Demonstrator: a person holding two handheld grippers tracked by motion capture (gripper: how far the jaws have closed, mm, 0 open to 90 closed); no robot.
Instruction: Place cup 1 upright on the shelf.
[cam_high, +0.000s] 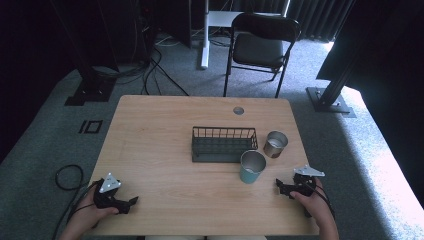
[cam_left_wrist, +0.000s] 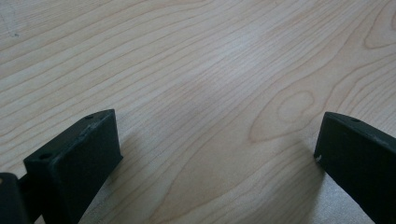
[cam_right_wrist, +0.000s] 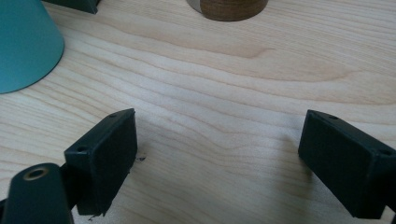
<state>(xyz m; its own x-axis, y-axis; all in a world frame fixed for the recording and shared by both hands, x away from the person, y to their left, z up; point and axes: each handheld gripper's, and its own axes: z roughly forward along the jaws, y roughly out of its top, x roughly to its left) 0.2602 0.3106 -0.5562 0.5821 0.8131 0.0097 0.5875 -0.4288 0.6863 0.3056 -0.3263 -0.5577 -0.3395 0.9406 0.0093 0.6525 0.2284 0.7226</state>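
Two cups at centre right of the desk (cam_high: 150, 125): teal cup (cam_high: 252, 167), steel cup (cam_high: 275, 144). Left gripper (cam_high: 131, 202) lower left, wide, empty. Right gripper (cam_high: 278, 186) lower right, wide, near teal cup.

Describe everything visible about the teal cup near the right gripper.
The teal cup stands upright on the wooden table, mouth up, its inside looking pale grey and metallic. Its wall is smooth and plain teal and tapers, as the right gripper view shows. It stands just in front of the wire basket's right end, beside a metal cup. The right gripper, jaws open, lies close by without touching it.
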